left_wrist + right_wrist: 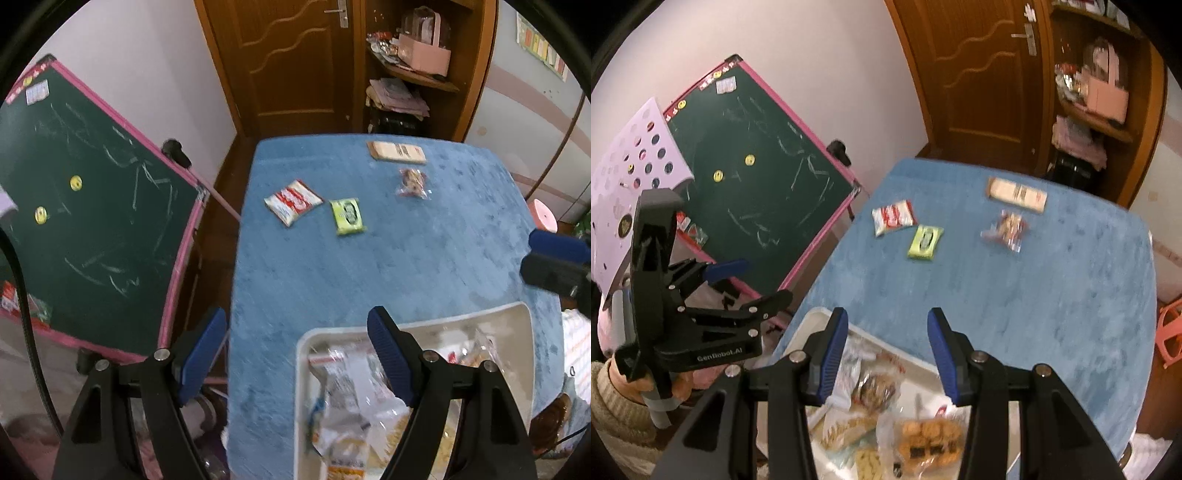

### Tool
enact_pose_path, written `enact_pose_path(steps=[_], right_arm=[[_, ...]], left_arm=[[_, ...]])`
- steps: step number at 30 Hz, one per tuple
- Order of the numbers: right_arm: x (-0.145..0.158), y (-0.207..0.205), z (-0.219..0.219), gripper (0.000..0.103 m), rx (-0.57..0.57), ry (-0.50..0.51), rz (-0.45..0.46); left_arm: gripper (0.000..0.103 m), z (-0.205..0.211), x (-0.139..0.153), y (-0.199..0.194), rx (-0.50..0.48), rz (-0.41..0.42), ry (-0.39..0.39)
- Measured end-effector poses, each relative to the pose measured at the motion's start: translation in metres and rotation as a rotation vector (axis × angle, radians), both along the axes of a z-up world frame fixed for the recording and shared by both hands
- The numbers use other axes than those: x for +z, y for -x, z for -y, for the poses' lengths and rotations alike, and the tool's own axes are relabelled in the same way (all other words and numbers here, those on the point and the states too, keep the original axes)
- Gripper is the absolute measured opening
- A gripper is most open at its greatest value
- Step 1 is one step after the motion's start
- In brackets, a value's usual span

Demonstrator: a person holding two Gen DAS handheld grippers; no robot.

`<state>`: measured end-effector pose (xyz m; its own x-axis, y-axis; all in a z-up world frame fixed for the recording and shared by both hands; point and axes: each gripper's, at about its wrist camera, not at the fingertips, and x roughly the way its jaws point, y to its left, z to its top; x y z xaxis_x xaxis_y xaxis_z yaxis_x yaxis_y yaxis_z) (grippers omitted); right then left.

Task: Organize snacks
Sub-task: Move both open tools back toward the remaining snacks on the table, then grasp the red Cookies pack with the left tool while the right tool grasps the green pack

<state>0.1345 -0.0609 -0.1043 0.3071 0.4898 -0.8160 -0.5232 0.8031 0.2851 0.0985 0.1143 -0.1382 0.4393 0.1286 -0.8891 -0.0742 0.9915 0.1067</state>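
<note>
Blue cloth: covers the table, soft and napped, so flat packets sit low in it.
Red-and-white packet: light, crinkly film, lying far side, just beside the green packet.
Clear packet: loose wrap, probably brittle biscuits inside; pinch a sealed end, gently.
Tan box: stiff card at the far edge; take it across its narrow sides.
Tray: near edge, already piled with bagged snacks.
Left gripper: jaws wide apart, nothing between them.
Right gripper: jaws partly apart above the tray, holding nothing.
Risk: slick film may slip from the pads.
</note>
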Motion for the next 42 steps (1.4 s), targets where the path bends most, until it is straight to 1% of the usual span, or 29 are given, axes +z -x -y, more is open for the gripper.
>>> enact_pose_path(steps=[6, 9, 12, 13, 15, 19, 21, 24, 25, 27, 31, 33, 38, 42], right_arm=[[0.02, -0.031, -0.012, 0.045, -0.012, 0.016, 0.062], [0.028, -0.046, -0.017, 0.045, -0.023, 0.021, 0.094], [0.035, -0.066, -0.022, 0.045, -0.051, 0.022, 0.123], [0.036, -0.071, -0.023, 0.045, -0.059, 0.022, 0.126], [0.038, -0.084, -0.026, 0.045, -0.079, 0.017, 0.136], [0.031, -0.111, -0.038, 0.045, -0.104, 0.024, 0.132], [0.021, -0.126, -0.046, 0.045, -0.111, 0.025, 0.113], [0.0, -0.144, -0.057, 0.045, -0.128, 0.045, 0.078], [-0.011, -0.151, -0.063, 0.045, -0.123, 0.052, 0.058], [-0.031, -0.16, -0.073, 0.045, -0.123, 0.086, 0.032], [-0.083, -0.176, -0.093, 0.045, -0.106, 0.141, -0.068], [-0.108, -0.182, -0.1, 0.045, -0.11, 0.162, -0.118], [-0.16, -0.189, -0.113, 0.045, -0.122, 0.211, -0.217], [-0.189, -0.192, -0.121, 0.045, -0.134, 0.234, -0.289]], left_arm=[[0.078, -0.017, 0.014, -0.033, -0.015, 0.041, -0.027], [0.078, -0.025, 0.021, -0.054, -0.032, 0.07, -0.069], [0.083, -0.03, 0.025, -0.074, -0.051, 0.087, -0.104], [0.085, -0.031, 0.025, -0.082, -0.064, 0.093, -0.115], [0.085, -0.033, 0.023, -0.095, -0.081, 0.094, -0.133], [0.085, -0.034, 0.008, -0.124, -0.13, 0.086, -0.175], [0.085, -0.035, -0.001, -0.136, -0.15, 0.072, -0.168], [0.085, -0.04, -0.021, -0.157, -0.197, 0.028, -0.098], [0.085, -0.042, -0.029, -0.163, -0.21, 0.013, -0.073], [0.085, -0.047, -0.046, -0.176, -0.226, -0.023, -0.048], [0.085, -0.052, -0.078, -0.194, -0.265, -0.093, -0.013], [0.085, -0.053, -0.092, -0.201, -0.283, -0.118, -0.021], [0.085, -0.053, -0.127, -0.216, -0.333, -0.188, -0.069], [0.085, -0.052, -0.144, -0.224, -0.351, -0.222, -0.07]])
